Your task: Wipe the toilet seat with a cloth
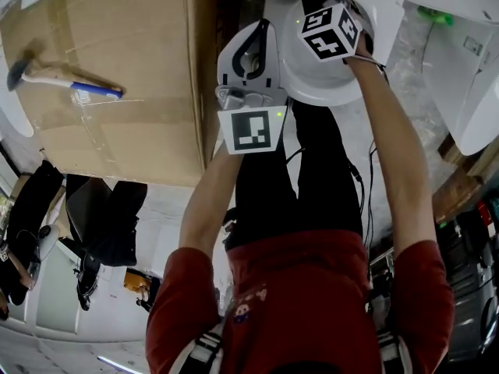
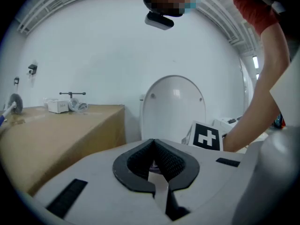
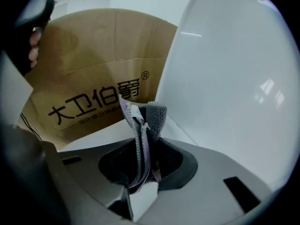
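Note:
A white toilet seat lies below both grippers in the head view. My right gripper is shut on a folded grey cloth that sticks up from its jaws, just over the seat's white edge and beside the raised lid. Its marker cube hides the jaws in the head view. My left gripper is shut with nothing between its pads; it hovers at the seat's left side, facing the upright lid.
A big cardboard box stands close on the toilet's left, its printed side near the cloth. A hammer-like tool and small items lie on its top. White fixtures stand at the right.

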A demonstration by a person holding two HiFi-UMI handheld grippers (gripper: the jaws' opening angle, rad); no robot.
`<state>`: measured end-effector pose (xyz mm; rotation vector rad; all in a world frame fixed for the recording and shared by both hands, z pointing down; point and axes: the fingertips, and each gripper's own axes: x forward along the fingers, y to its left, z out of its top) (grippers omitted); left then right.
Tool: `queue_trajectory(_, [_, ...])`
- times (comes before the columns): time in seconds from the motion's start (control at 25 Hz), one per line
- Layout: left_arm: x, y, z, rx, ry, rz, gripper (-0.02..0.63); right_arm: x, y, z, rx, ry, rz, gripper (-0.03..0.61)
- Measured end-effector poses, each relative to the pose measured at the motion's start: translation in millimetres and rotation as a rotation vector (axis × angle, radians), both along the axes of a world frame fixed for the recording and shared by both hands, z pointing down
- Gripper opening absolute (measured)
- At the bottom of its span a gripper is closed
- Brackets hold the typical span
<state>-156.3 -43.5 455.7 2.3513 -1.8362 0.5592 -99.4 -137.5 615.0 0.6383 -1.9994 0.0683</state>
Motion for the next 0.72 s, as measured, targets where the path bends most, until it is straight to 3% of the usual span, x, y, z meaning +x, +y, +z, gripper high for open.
queue_trajectory(0.04, [1.3,2.4,-9.0,0.008,0.017,-0.012,0.014,6.8,11.5,-4.8,-0.026,-0.019,0.036,0.081])
queue_trajectory(0.16, [2.7,13.6,-40.8,0.034,0.231,-0.165,0.014,31.6,58.1,-22.7,-0.117,-0.059,0.136,0.081])
queue_trajectory(0.2, [4.0,17.1,-50.7,0.031,0.255,-0.179,0.014,39.6,73.2,-31.8,-0.140,-0.075,0.168,0.081])
queue_trajectory(0.48, [28.7,35.9,-139.1,0.027,0.258,-0.155,0.014,90.9,155.2,-147.6,-0.189,-0.245,0.340,0.080])
queue_trajectory(0.72, [53.1,62.4,-241.2,0.074,0.227,-0.090,0.014,141.6,178.4,-289.4,-0.075,-0.363,0.399,0.081])
